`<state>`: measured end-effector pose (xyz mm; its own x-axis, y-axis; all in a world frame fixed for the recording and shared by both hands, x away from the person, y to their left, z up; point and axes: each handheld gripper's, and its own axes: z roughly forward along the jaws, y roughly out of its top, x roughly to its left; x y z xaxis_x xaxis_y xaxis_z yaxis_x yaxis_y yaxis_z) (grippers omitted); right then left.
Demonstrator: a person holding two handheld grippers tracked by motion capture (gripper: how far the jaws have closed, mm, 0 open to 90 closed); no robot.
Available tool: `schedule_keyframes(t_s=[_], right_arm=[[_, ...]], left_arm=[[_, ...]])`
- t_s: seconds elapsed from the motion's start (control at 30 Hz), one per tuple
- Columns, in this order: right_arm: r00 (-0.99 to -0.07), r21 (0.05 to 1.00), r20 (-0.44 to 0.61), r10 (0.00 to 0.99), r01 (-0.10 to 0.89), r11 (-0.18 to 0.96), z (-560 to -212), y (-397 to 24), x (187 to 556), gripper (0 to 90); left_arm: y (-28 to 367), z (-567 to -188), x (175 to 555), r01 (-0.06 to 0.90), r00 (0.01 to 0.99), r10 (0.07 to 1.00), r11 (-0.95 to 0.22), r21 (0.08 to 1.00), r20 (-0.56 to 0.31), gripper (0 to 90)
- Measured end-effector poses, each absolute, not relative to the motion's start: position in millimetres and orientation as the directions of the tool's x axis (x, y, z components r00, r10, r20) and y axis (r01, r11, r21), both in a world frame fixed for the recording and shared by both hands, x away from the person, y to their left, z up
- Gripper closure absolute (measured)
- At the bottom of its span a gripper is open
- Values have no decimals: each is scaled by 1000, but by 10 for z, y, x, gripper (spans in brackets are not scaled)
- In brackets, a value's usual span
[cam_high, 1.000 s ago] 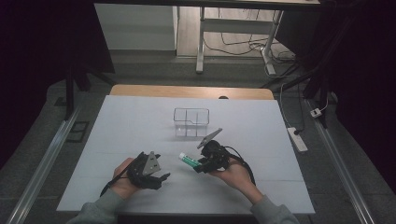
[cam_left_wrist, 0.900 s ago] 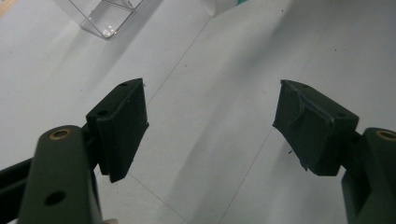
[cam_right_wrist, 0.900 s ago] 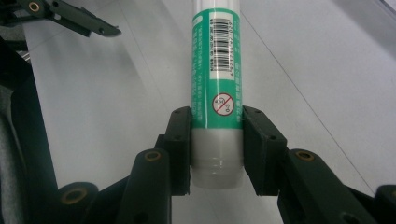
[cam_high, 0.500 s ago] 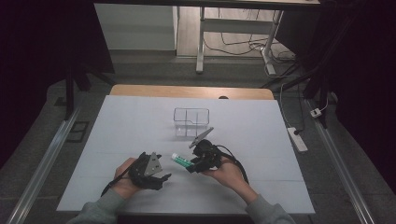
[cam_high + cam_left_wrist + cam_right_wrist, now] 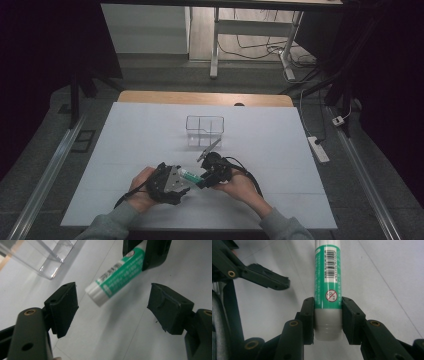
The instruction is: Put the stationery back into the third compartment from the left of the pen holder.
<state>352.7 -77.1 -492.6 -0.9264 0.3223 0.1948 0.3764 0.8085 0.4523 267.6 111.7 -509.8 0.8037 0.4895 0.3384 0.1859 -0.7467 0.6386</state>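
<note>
A green and white glue stick [image 5: 190, 176] [image 5: 117, 276] [image 5: 327, 285] is held level just above the white table, with my right gripper [image 5: 204, 181] [image 5: 328, 320] shut on its base end. Its white cap end points toward my left gripper [image 5: 186, 181] [image 5: 111, 307], which stands open with the cap just ahead of the gap between its jaws. In the right gripper view, one jaw of the left gripper crosses the upper left. Both grippers are near the table's front edge in the high view.
A clear plastic box [image 5: 205, 131] [image 5: 42, 257] with a divider stands at the table's middle, behind the grippers. The white tabletop [image 5: 280, 150] spreads wide on both sides. A power strip [image 5: 319, 149] lies off the right edge.
My right gripper has carried the glue stick leftward toward the left gripper, and the two now almost meet. The left gripper has stayed in about the same place.
</note>
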Motion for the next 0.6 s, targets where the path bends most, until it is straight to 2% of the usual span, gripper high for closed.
schedule_keyframes(t_s=[0.27, 0.53, 0.6], right_arm=[[-937, 453, 211, 279, 347, 821, -4920, -751, 3505, 640], [-945, 457, 208, 252, 322, 829, -4890, -743, 3478, 639], [-943, 465, 201, 267, 331, 821, -4877, -760, 3485, 637]], left_arm=[[1012, -5116, 2687, 135, 826, 427, -784, 606, 369, 299], [1014, -5154, 2701, 116, 869, 357, -819, 561, 342, 532], [1053, -5103, 2683, 99, 866, 363, -799, 594, 344, 666]])
